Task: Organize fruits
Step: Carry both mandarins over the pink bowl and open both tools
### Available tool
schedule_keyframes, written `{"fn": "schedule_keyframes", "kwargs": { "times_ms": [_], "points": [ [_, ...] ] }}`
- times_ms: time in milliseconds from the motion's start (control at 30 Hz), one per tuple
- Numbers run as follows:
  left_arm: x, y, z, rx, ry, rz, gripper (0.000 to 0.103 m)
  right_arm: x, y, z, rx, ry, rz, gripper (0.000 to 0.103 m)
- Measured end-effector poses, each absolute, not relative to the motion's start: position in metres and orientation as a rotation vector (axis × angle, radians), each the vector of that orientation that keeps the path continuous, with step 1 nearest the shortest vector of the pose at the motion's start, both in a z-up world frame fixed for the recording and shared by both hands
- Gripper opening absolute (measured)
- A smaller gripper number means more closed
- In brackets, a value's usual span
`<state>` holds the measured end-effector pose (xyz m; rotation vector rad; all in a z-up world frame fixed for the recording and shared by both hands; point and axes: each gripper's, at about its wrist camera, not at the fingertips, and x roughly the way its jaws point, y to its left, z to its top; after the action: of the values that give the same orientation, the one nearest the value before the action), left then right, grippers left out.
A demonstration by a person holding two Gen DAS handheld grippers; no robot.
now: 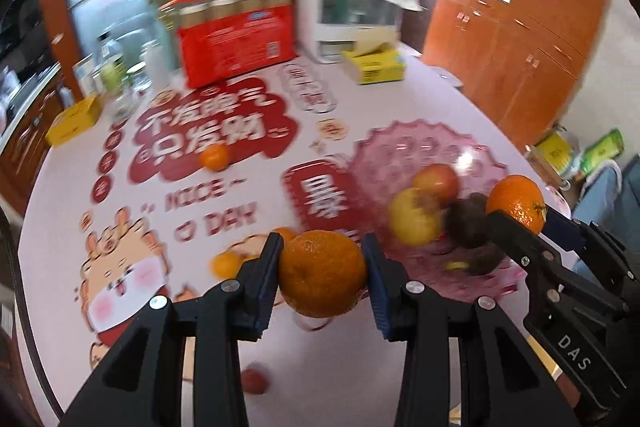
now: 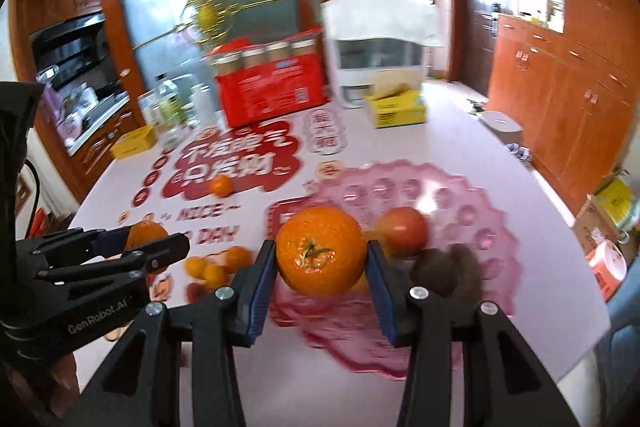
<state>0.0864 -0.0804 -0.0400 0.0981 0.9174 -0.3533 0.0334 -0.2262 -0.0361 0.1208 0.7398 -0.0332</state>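
While both grippers are loaded, the sorting looks partly done, judged from how the fruit lies.
Left gripper [image 1: 322, 273]: clamped on a mandarin [image 1: 322, 273] held above the table, pointing steeply down.
Right gripper [image 2: 320, 263]: pads pressing the sides of a stem-up orange [image 2: 320, 251], just over the near rim of the pink plate [image 2: 472, 211].
Pose: the two tools sit side by side, each visible in the other's view, both aimed forward and down.
Done: an apple [image 2: 404, 229], a yellow fruit [image 1: 414, 219] and dark brown fruit [image 2: 448, 269] already lie in the plate.
Left: small oranges [image 2: 214, 267] near the left gripper, one red fruit [image 1: 256, 381] and a lone mandarin [image 2: 221, 185] farther out on the tablecloth [image 2: 360, 403].
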Motion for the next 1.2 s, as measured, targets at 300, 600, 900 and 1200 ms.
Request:
{"fn": "schedule_keyframes", "kwargs": {
  "times_ms": [300, 600, 900, 1200],
  "points": [
    [0.095, -0.167, -0.072, 0.174, 1.008, -0.459, 0.039, 0.028, -0.304, -0.054, 0.184, 0.797, -0.155, 0.045],
    [0.107, -0.201, -0.115, 0.187, 1.143, -0.481, 0.039, 0.043, -0.342, -0.089, 0.239, 0.906, -0.172, 0.045],
    [0.106, -0.223, -0.131, 0.246, 1.184, -0.534, 0.039, 0.066, -0.347, -0.105, 0.241, 0.962, -0.141, 0.045],
    [0.107, -0.223, -0.134, 0.255, 1.188, -0.502, 0.068, 0.084, -0.350, -0.118, 0.259, 1.020, -0.111, 0.046]
  ]
}}
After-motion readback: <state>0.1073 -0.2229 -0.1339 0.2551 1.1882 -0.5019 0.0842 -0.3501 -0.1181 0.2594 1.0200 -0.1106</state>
